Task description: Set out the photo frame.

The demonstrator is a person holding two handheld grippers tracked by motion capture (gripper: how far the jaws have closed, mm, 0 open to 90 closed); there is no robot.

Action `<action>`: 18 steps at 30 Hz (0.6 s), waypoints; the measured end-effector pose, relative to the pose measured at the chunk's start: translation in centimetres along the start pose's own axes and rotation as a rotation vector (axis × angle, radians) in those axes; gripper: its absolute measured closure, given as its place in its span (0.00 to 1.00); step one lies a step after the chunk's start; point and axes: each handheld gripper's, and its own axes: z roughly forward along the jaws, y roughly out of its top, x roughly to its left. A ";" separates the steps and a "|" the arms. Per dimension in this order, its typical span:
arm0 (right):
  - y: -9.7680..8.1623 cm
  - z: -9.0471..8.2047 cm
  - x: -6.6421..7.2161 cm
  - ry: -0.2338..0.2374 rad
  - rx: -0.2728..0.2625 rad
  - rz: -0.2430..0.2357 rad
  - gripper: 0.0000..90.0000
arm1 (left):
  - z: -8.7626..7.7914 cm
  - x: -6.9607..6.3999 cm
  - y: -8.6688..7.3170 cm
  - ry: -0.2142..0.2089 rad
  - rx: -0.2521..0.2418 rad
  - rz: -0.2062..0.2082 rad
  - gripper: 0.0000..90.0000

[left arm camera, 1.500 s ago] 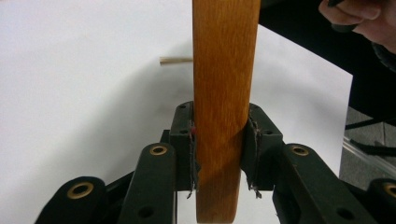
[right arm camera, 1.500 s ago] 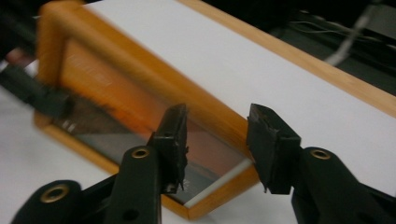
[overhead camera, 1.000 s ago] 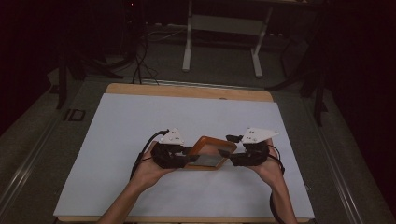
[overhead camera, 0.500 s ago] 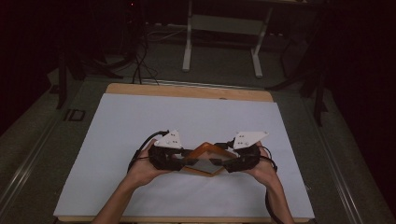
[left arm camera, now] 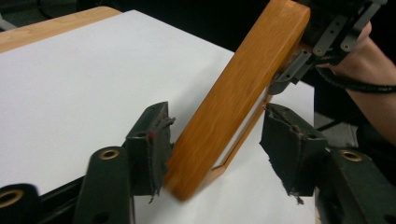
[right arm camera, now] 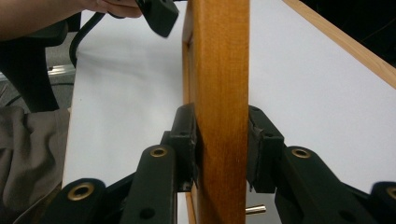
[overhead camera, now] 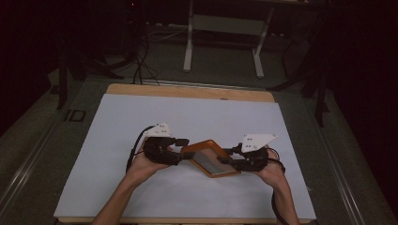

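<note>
Right gripper (right arm camera: 223, 140) is clamped on the near edge of the wooden frame (overhead camera: 212, 157), its jaws having just closed onto the wood. Left gripper (left arm camera: 217, 140) has just opened: one pad (left arm camera: 156, 140) touches the frame, the other stands clear. So the handover looks nearly done; the left has yet to pull away. Frame is held tilted above the white mat (overhead camera: 141, 117), mid-table.
</note>
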 end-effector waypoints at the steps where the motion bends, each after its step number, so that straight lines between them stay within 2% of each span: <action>1: -0.1 -0.1 -0.1 0.001 -0.001 0.004 0.76 | 0.0 0.2 -0.1 0.001 -0.002 -0.008 0.45; 5: -0.4 -0.4 -0.1 0.006 -0.001 -0.001 0.76 | 0.0 0.6 -0.4 0.013 -0.010 -0.018 0.41; 13: -0.7 -0.8 -0.2 0.004 0.008 -0.002 0.76 | 0.3 1.1 -0.9 -0.006 0.000 -0.038 0.41; 18: -1.0 -1.1 -0.5 -0.001 0.004 0.010 0.76 | 1.3 1.1 -1.4 -0.009 0.036 -0.041 0.41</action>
